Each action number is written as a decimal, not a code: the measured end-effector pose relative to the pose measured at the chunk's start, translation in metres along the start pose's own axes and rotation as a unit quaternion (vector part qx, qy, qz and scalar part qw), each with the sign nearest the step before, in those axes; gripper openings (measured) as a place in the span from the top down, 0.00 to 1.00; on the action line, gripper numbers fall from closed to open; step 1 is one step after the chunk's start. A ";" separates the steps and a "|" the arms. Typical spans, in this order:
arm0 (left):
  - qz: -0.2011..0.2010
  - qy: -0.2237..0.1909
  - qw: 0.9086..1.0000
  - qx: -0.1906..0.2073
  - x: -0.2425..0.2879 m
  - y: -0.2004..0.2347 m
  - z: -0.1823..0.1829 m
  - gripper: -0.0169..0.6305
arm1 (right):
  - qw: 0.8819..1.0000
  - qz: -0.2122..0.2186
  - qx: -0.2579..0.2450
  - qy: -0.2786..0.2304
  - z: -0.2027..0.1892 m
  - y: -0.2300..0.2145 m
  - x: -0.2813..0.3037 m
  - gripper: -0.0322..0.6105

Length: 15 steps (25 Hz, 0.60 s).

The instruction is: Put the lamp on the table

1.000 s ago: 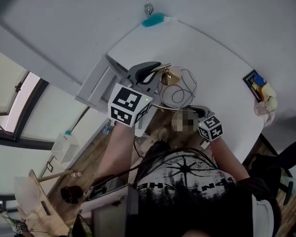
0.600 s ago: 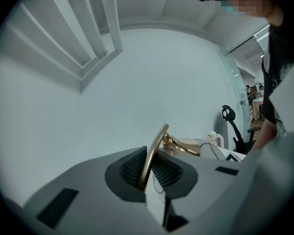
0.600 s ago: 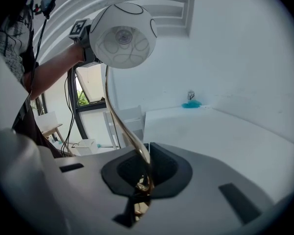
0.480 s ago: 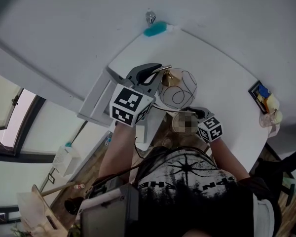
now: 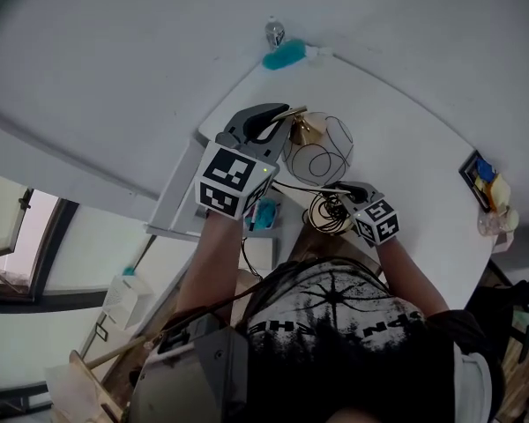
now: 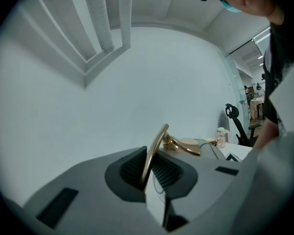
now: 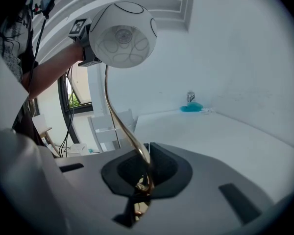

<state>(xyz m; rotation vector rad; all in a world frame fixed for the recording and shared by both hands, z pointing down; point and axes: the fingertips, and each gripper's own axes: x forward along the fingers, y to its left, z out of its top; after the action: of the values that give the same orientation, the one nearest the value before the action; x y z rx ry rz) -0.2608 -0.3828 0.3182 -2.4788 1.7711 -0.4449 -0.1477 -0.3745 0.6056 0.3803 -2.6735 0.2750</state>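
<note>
1. The lamp [image 5: 317,152] is in the air over the near-left corner of the desk [image 5: 406,130], carried between both grippers. It's not set down yet.
2. Step in hand, as I read it: carry-in, just ahead of placement. The next move calls for bringing the lower end down onto bare desk top, further in from the edge. Keep both ends level with each other, and let go only once it stands by itself.
3. Looks: a white globe shade [image 7: 122,33] with thin black loop lines on a slim, curved gold stem [image 7: 121,119], and a gold fitting where the two meet. I can't make out the base clearly. It's probably top-heavy, so expect it to tip if the stem end is freed first.
4. left gripper [image 6: 154,168]: jaws almost together, pinching the flat gold stem up by the shade.
5. right gripper [image 7: 144,177]: jaws closed right down on the stem's lower end, below the shade and nearer the desk's near edge.
6. A dark cord coil [image 5: 326,211] hangs at the desk's near edge, just beside the right gripper. It's a snag risk when lowering.
7. Desk's far corner: a teal object [image 5: 279,57] and a small bottle [image 5: 274,32], well clear of the drop zone. A white chair [image 5: 178,192] stands off the desk's left side.
</note>
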 end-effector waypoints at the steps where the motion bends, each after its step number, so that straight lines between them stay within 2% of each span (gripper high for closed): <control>1: -0.001 0.000 1.000 0.002 0.002 0.006 -0.001 0.92 | 1.000 -0.001 0.001 -0.001 0.003 -0.001 0.007 0.92; 15: 0.004 0.005 0.999 0.048 0.028 0.065 -0.001 0.92 | 1.000 0.001 0.011 -0.015 0.034 -0.025 0.084 0.92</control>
<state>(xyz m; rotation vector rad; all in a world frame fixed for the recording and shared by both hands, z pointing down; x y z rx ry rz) -0.3124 -0.4310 0.3111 -2.4094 1.7198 -0.5299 -0.2266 -0.4255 0.6149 0.3920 -2.7027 0.3018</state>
